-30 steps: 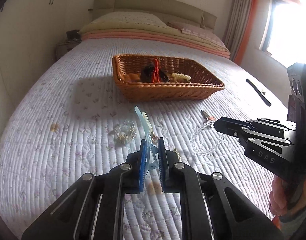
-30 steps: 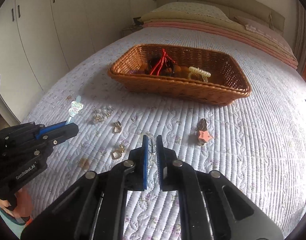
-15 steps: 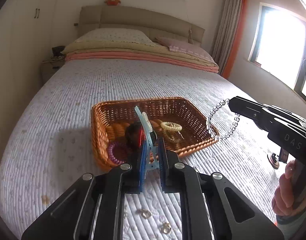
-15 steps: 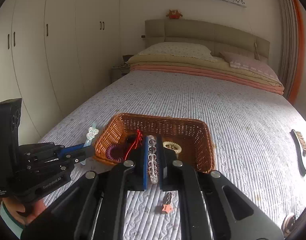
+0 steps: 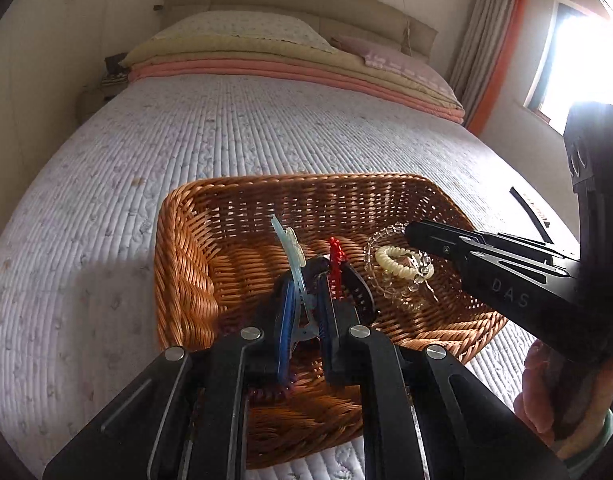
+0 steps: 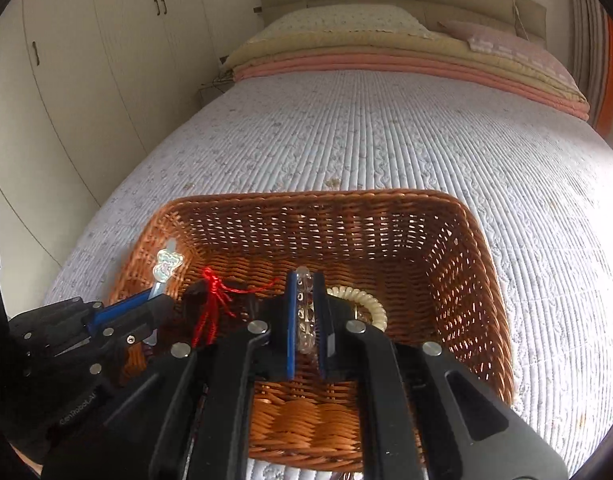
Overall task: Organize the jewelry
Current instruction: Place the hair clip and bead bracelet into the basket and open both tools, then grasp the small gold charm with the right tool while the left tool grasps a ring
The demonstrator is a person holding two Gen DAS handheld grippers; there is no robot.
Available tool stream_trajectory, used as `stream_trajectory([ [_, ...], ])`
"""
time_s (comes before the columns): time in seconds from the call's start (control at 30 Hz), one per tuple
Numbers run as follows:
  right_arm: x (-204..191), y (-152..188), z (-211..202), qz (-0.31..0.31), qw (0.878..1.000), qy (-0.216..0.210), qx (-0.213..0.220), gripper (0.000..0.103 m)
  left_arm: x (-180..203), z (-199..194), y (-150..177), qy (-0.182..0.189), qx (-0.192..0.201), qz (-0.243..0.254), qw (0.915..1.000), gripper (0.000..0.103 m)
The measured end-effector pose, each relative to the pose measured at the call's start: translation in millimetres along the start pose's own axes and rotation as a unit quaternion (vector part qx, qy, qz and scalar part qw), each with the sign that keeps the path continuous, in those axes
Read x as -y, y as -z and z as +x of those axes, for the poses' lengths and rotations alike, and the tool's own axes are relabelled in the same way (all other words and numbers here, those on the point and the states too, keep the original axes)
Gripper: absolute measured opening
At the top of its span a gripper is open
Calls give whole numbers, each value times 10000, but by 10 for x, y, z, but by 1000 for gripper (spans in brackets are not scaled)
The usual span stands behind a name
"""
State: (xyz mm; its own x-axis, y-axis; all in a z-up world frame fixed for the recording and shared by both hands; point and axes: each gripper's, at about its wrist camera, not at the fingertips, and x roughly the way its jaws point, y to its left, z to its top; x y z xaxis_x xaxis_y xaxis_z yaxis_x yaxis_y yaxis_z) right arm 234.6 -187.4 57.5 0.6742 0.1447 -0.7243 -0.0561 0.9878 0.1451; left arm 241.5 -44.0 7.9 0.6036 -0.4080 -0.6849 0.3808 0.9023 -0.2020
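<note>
— While both grippers hang over the basket (image 5: pixel 178 264), what are we holding?
— Left gripper (image 5: pixel 304 312) clamps the clip (image 5: pixel 292 252); right gripper (image 6: pixel 305 316) clamps the bead bracelet (image 6: pixel 304 312).
— Next?
— We're at the drop: probably lower, let both go.

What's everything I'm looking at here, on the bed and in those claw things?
Basket: one, brown wicker, on the bed.
Hair clip: one, pale blue, in the left jaws, over the basket.
Bead bracelet: one, clear, in the right jaws, over the basket.
Coil hair tie: one, cream, in the basket.
Red cord: one, on a dark item in the basket.
Quilt: one, white.
Left gripper: black, shut.
Right gripper: black, shut.
</note>
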Motion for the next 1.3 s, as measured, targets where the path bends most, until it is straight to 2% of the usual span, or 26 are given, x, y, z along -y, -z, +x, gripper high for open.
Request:
stream_trajectory([
  [0.13, 62, 52, 80, 28, 9999, 94, -40, 7, 30, 15, 19, 16, -46, 60, 10000, 10],
  [0.17, 64, 57, 76, 28, 9999, 87, -47, 7, 35, 4, 21, 30, -46, 54, 10000, 16],
  [0.2, 67, 65, 67, 37, 10000, 59, -60, 8, 27, -12, 13, 52, -51, 32, 10000, 32],
  [0.23, 84, 73, 55, 74, 9999, 4, -75, 9, 24, -44, 15, 71, -13, 2, 10000, 40],
  [0.27, 107, 76, 42, 129, 9999, -66, -77, 16, 19, -97, 20, 80, 48, -22, 10000, 47],
  [0.3, 136, 80, 9, 194, 9997, -121, -50, 27, 20, -161, 25, 111, 87, -37, 9999, 47],
  [0.33, 145, 88, -73, 242, 9996, -141, 5, 33, 12, -244, 32, 175, 136, -62, 9997, 48],
  [0.37, 160, 99, -150, 274, 9995, -142, 87, 46, 2, -344, 43, 229, 210, -94, 9995, 49],
  [0.4, 158, 117, -240, 279, 9994, -132, 175, 48, -6, -442, 53, 251, 304, -125, 9991, 50],
  [0.5, 90, 170, -539, 183, 9990, -169, 368, 48, -24, -858, 93, 264, 675, -223, 9971, 56],
  [0.67, -125, 356, -1107, 0, 9973, -301, 663, 48, -16, -1585, 193, 243, 1197, -255, 9922, 59],
  [0.8, -389, 596, -1451, -274, 9961, -335, 770, 48, -10, -2009, 409, 235, 1411, -226, 9895, 62],
  [0.93, -607, 931, -1588, -445, 9956, -460, 686, 48, -56, -2146, 749, 195, 1319, -300, 9906, 62],
  [1.03, -703, 1198, -1523, -463, 9966, -526, 430, 48, -173, -2105, 1026, 174, 1143, -458, 9922, 62],
  [1.1, -738, 1360, -1412, -419, 9973, -575, 206, 48, -268, -1991, 1191, 173, 959, -589, 9935, 62],
  [1.23, -765, 1677, -1093, -252, 9965, -727, -336, 48, -431, -1664, 1427, -68, 430, -725, 9964, 62],
  [1.3, -782, 1798, -938, -194, 9950, -805, -567, 38, -475, -1510, 1500, -165, 188, -672, 9974, 60],
])
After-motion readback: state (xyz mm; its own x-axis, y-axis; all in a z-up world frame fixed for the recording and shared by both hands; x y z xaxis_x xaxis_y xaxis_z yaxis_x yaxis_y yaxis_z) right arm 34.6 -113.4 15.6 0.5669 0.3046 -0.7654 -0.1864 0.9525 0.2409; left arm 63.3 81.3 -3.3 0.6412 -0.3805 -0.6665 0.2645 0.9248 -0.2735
